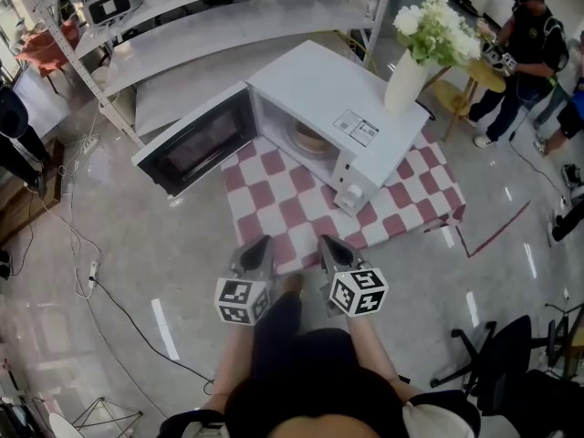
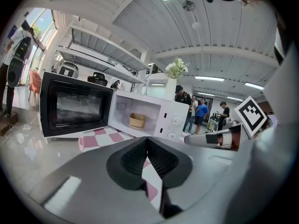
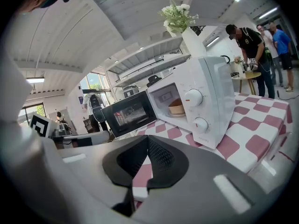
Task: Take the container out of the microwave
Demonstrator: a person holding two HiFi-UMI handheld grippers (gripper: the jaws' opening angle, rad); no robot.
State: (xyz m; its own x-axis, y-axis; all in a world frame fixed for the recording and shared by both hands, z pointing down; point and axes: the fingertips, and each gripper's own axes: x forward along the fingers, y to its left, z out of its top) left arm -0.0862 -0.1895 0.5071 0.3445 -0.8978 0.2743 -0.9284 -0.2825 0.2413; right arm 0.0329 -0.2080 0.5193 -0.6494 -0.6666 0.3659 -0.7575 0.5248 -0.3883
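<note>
A white microwave (image 1: 315, 94) stands on a table with a red-and-white checked cloth (image 1: 292, 203), its dark-windowed door (image 1: 193, 142) swung wide to the left. Inside, on the turntable, sits a round tan container (image 1: 311, 140), also seen in the left gripper view as a small tub (image 2: 137, 120) and in the right gripper view (image 3: 176, 107). My left gripper (image 1: 259, 248) and right gripper (image 1: 332, 246) hover side by side at the table's near edge, well short of the microwave. Both are shut with nothing between the pads (image 2: 135, 155) (image 3: 161, 157).
A white vase of white flowers (image 1: 408, 78) stands on the microwave's far right corner. Grey shelving (image 1: 182, 16) runs behind. A person (image 1: 525, 44) stands by a small round table (image 1: 484, 73) at back right. An office chair (image 1: 506, 363) is at right, cables (image 1: 91, 272) at left.
</note>
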